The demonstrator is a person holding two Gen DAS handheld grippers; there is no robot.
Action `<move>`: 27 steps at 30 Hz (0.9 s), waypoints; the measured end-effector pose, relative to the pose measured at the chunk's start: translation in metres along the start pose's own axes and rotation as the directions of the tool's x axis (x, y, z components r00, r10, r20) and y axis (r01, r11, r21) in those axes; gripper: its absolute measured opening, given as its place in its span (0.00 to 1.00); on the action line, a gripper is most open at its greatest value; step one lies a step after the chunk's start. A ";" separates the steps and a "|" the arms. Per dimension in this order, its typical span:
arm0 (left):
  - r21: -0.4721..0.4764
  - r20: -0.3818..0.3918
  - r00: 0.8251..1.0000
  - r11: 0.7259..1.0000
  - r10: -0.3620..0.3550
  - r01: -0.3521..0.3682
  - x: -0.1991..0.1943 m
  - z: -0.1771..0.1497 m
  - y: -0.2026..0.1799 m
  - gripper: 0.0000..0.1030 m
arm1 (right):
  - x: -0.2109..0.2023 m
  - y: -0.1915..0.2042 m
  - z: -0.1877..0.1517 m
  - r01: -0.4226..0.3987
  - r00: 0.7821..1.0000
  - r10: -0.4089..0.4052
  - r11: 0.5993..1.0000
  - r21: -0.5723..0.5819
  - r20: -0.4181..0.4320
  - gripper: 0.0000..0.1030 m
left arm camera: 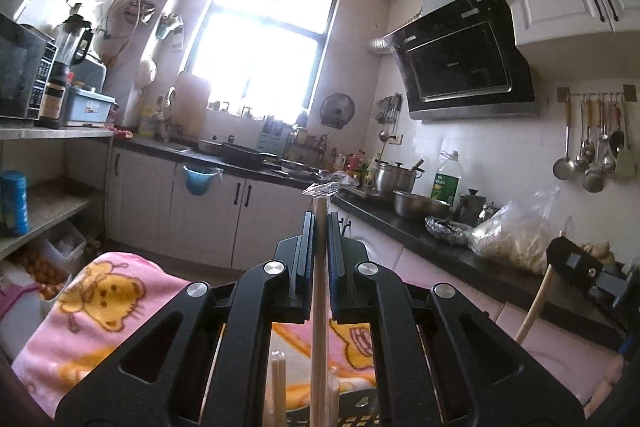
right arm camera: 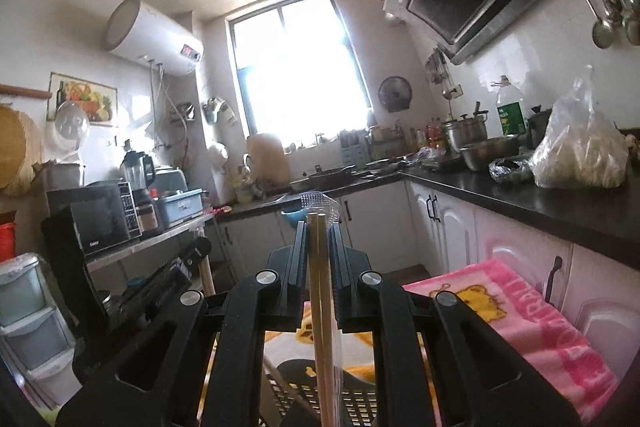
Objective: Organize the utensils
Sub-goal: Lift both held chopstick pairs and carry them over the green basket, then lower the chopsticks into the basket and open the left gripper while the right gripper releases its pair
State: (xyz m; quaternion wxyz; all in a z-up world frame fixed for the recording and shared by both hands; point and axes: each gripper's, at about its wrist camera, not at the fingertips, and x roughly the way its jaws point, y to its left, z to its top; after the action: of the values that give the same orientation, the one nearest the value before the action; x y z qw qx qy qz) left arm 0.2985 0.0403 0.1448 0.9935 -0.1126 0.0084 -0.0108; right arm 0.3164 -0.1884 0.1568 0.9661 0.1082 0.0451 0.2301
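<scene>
Gripping wrapped chopsticks: left tool nearly closed on one pair; right tool likewise clamps another pair.

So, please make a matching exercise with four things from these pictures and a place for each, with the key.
Things:
1. chopsticks
2. ladles
3. microwave
4. oil bottle

Places:
A. on the dark counter, beside the pots
B. hanging from a wall rail
C. gripped in the right claw, in a clear sleeve
D. on the shelf at the left, next to the blender

Pairs: 1-C, 2-B, 3-D, 4-A
</scene>
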 end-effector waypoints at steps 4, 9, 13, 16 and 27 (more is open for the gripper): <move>0.021 0.000 1.000 1.000 0.003 -0.003 0.004 -0.014 -0.002 0.01 | 0.005 -0.011 -0.010 0.018 1.000 -0.019 1.000 0.020 0.006 0.10; 0.024 -0.010 1.000 1.000 0.014 -0.014 0.008 -0.029 -0.001 0.01 | 0.006 -0.020 -0.023 0.047 0.999 -0.048 0.998 0.030 0.025 0.10; 0.033 -0.020 1.000 0.999 0.019 -0.019 0.008 -0.039 -0.001 0.01 | 0.005 -0.022 -0.033 0.063 0.997 -0.065 0.998 0.029 0.037 0.10; 0.038 -0.027 0.999 0.999 0.019 -0.018 0.006 -0.044 0.000 0.01 | 0.006 -0.023 -0.038 0.066 0.997 -0.067 0.997 0.033 0.040 0.10; 0.022 -0.128 0.992 1.000 0.009 -0.006 0.012 -0.063 0.009 0.02 | 0.004 -0.023 -0.054 0.060 0.998 -0.060 0.998 0.024 -0.008 0.10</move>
State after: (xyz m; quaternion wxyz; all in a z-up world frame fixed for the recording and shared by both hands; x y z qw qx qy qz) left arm 0.3091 0.0348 0.0810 0.9922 -0.1009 0.0724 -0.0142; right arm 0.3227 -0.1958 0.0985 0.9710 0.1177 0.0549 0.2007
